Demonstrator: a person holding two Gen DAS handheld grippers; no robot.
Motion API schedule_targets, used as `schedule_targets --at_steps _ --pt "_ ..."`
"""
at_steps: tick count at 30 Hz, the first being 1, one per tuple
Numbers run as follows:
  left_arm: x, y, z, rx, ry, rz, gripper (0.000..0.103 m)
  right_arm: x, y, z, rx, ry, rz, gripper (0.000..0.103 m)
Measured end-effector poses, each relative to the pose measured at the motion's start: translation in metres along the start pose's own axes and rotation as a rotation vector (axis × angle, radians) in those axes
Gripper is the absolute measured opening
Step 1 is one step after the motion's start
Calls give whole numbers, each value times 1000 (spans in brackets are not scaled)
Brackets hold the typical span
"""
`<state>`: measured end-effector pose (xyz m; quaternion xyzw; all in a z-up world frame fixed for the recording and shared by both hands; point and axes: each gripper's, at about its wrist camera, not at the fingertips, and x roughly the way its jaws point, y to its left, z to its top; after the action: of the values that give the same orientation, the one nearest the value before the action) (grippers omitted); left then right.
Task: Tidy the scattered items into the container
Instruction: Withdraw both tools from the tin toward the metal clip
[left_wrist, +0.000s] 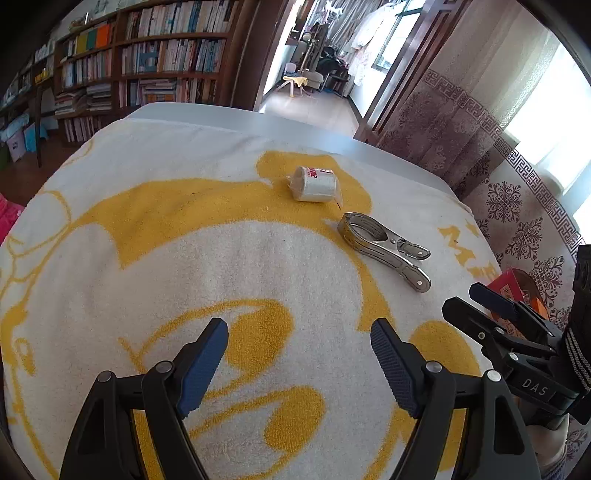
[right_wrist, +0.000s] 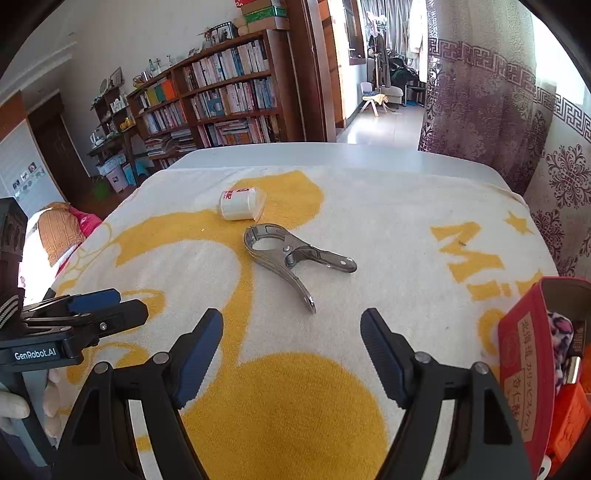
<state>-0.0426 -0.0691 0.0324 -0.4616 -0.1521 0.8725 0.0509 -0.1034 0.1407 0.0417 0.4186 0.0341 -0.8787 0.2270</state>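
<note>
A metal spring clamp (left_wrist: 384, 248) lies on the white and yellow towel (left_wrist: 184, 236), with a small white bottle (left_wrist: 316, 183) on its side just beyond it. Both show in the right wrist view too, the clamp (right_wrist: 291, 256) and the bottle (right_wrist: 242, 204). A red box (right_wrist: 524, 369) at the right edge holds a leopard-print item and an orange thing; it also shows in the left wrist view (left_wrist: 513, 286). My left gripper (left_wrist: 299, 354) is open and empty above the towel. My right gripper (right_wrist: 291, 343) is open and empty, short of the clamp.
The towel covers a grey table (right_wrist: 332, 155). Bookshelves (right_wrist: 221, 96) stand behind on the left, a patterned curtain (right_wrist: 480, 92) on the right. Each gripper shows in the other's view, the right one (left_wrist: 517, 332) and the left one (right_wrist: 74, 317).
</note>
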Motion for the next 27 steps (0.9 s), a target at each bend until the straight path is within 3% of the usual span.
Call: schedule_targets --at_steps 11,19,21,24,27 --pt "6 8 -4 -22 15 -12 81 49 -8 32 -80 85 -43 80" --pt "14 8 -7 -25 36 0 81 65 -2 44 -139 111 -7 80" --pt "16 8 -8 -26 40 2 81 64 -1 44 -150 112 19 80" --pt "16 8 -9 -24 39 6 81 58 -2 48 -177 86 -21 80" --pt "16 8 -9 -24 37 7 81 52 -9 60 -139 58 26 80"
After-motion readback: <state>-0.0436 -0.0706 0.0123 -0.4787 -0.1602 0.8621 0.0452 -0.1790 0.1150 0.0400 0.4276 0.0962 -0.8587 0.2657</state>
